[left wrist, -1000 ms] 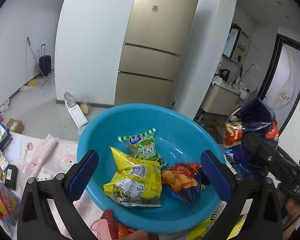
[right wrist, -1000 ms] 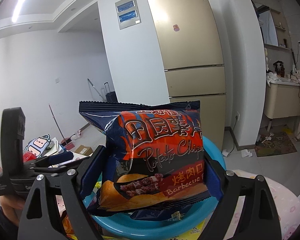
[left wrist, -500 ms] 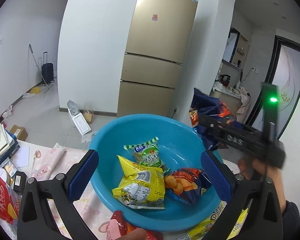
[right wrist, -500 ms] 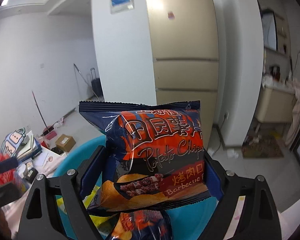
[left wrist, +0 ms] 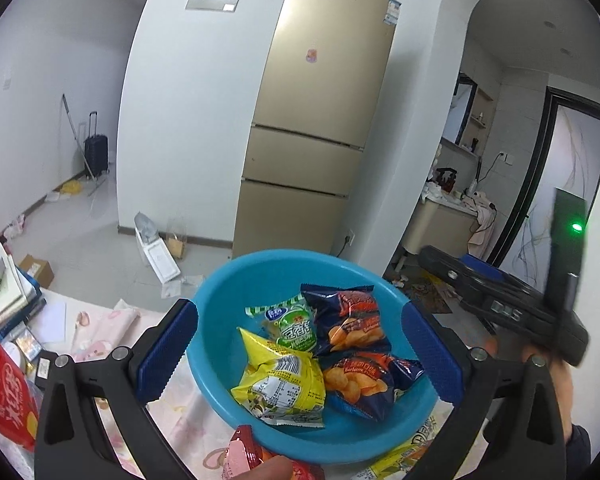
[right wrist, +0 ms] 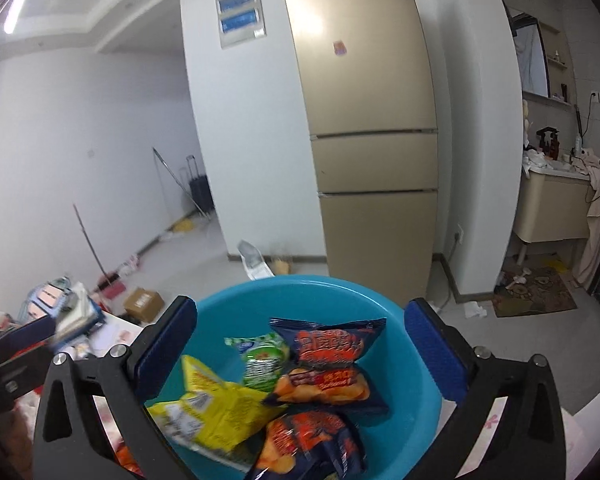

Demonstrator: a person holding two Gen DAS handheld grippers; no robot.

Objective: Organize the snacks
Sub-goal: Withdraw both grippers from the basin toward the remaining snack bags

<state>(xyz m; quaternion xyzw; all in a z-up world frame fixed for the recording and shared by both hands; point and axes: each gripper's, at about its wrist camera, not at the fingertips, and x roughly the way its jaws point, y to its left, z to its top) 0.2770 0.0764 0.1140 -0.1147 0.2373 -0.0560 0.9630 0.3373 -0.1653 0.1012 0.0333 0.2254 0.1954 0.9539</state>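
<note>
Right wrist view | my right tongs (right wrist: 300, 354) had just spread, chip bag (right wrist: 326, 364) dropped into basin (right wrist: 412, 364) | left tongs (left wrist: 298, 354) spread, empty | risk: clipping basin rim on withdrawal.

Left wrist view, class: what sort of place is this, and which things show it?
Most likely a lived-in home, near its kitchen: a tall gold fridge, a dark suitcase against the wall, and a blue basin of snack packets.

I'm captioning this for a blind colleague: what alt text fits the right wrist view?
The right gripper hangs with jaws wide open and empty above a blue basin holding four snack bags: two navy barbecue chip bags, a yellow bag, a green bag. A gold fridge stands behind.
</note>
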